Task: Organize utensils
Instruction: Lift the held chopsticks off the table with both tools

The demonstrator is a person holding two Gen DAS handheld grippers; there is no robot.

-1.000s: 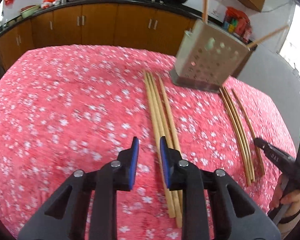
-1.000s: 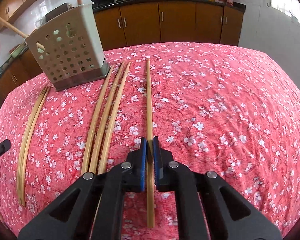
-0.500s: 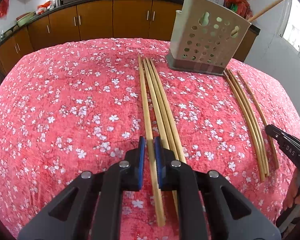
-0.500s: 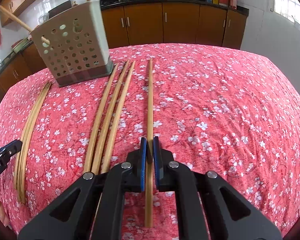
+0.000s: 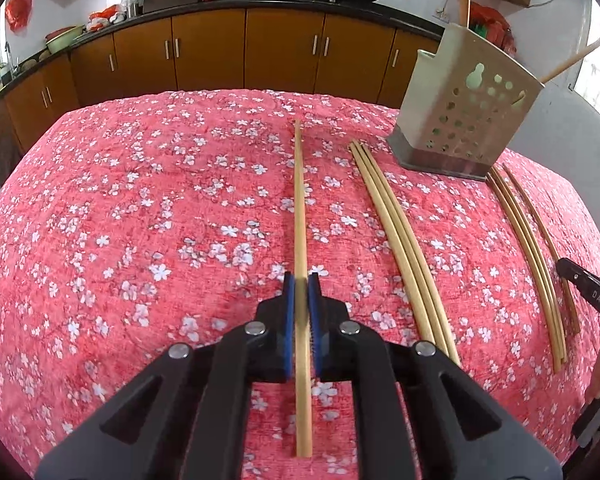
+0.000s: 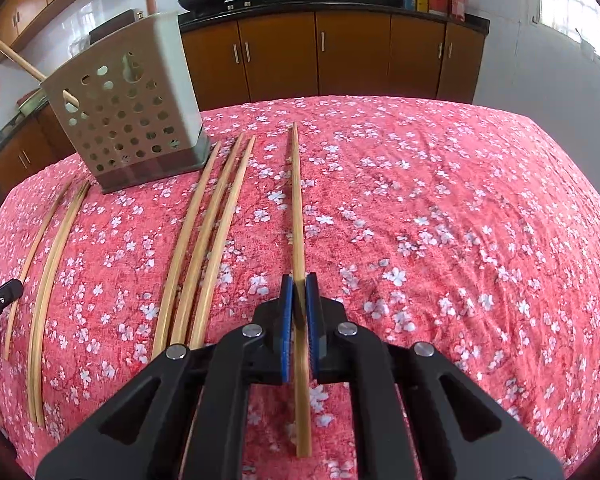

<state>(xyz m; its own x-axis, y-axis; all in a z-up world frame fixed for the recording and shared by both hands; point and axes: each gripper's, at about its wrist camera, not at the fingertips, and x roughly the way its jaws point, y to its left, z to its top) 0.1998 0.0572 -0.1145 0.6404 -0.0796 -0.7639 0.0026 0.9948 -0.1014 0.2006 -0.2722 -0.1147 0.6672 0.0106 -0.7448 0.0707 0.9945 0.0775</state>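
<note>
A chopstick (image 5: 300, 216) is clamped between the blue pads of the left gripper (image 5: 301, 288); another chopstick (image 6: 297, 216) is clamped likewise by the right gripper (image 6: 299, 290). Both are pointed toward twelve o'clock over the cloth (image 5: 140, 220). The holder (image 5: 466, 120) is seen at two o'clock from the left gripper, three loose chopsticks (image 5: 400, 236) lying between.

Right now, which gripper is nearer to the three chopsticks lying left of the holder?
Left. The left gripper, gripping one chopstick, is right beside the three chopsticks. The right gripper is farther, past the holder and a second bundle.
</note>
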